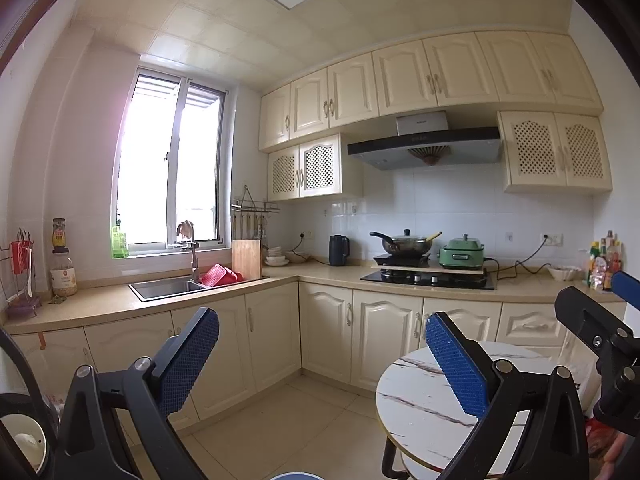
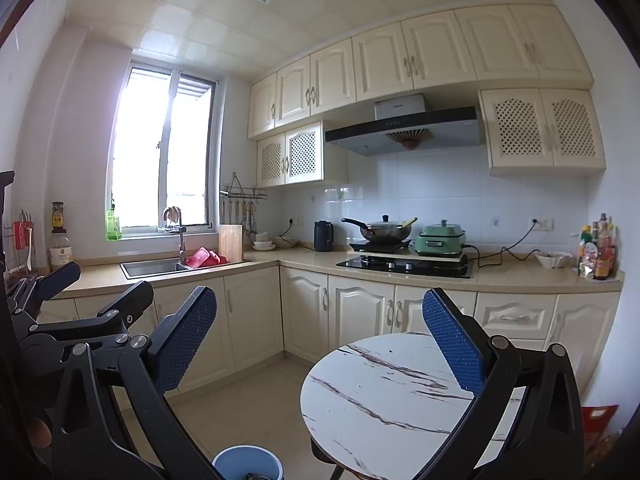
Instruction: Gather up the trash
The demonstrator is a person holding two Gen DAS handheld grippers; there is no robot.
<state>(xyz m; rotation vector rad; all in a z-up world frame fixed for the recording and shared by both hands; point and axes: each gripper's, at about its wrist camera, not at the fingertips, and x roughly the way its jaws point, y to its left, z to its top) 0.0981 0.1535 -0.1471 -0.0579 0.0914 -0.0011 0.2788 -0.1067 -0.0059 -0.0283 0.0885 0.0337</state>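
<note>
My left gripper (image 1: 324, 360) is open, its blue pads (image 1: 192, 360) spread wide with nothing between them. My right gripper (image 2: 320, 340) is open and empty too. Both are held up side by side, facing the kitchen. Each shows at the edge of the other's view: the right gripper (image 1: 592, 288) and the left gripper (image 2: 112, 278). A blue bin (image 2: 248, 462) stands on the floor just below, with something dark inside; only its rim (image 1: 296, 476) shows in the left wrist view. A round marble-pattern table (image 2: 380, 392) stands right of it. I see no loose trash on it.
An L-shaped counter (image 2: 304, 258) carries a sink (image 2: 152, 267), a red rack (image 2: 204, 258), a kettle (image 2: 323, 236), a hob with a wok (image 2: 384, 230) and a green cooker (image 2: 440, 240). Bottles (image 2: 598, 252) stand at the far right. A red bag (image 2: 598, 420) lies on the floor by the wall.
</note>
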